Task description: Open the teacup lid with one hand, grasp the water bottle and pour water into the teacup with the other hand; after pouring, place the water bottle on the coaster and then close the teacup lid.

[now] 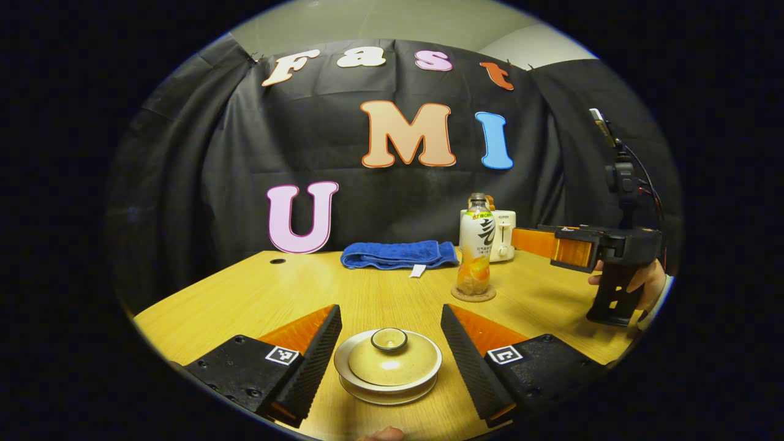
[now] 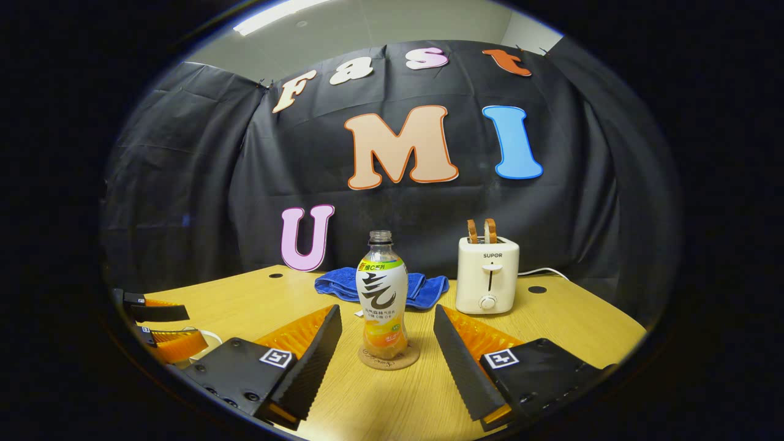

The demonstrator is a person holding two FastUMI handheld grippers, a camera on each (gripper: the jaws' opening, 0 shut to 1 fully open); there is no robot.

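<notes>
Teacup [image 1: 388, 386]: low centre of the left gripper view, on the table [image 1: 257, 300], sitting level on its saucer.
Lid [image 1: 387, 360]: on the cup, seated flat, knob [image 1: 389, 339] pointing straight up; its axis is vertical.
Bottle [image 2: 381, 294]: centre of the right gripper view, upright on the coaster [image 2: 388, 359], long axis vertical, neck up, no cap that I can see, part full of orange liquid.
Stage: lid on and bottle on the coaster fits either the opening of the job or its end; the pictures do not settle which.
Left gripper [image 1: 392, 358]: low in its own view, jaws released and spread wide, one finger on each side of the cup, touching nothing.
Right gripper [image 2: 388, 352]: low in its own view, jaws released, fingers flanking the bottle's base with clear gaps; it also shows at the right edge of the left gripper view, held by a hand [image 1: 643, 283].
Lid handling: judged from its shape, any grip goes best on the small knob, fingers centred and level, and the lift kept vertical so the rim does not drag the cup.
Bottle handling: a grip on the mid-body, square to the upright axis, looks safest; with no cap, any tilt would spill.
Towel [image 2: 380, 286]: folded, behind the bottle.
Toaster [image 2: 487, 275]: right of the bottle, near the wall.
</notes>
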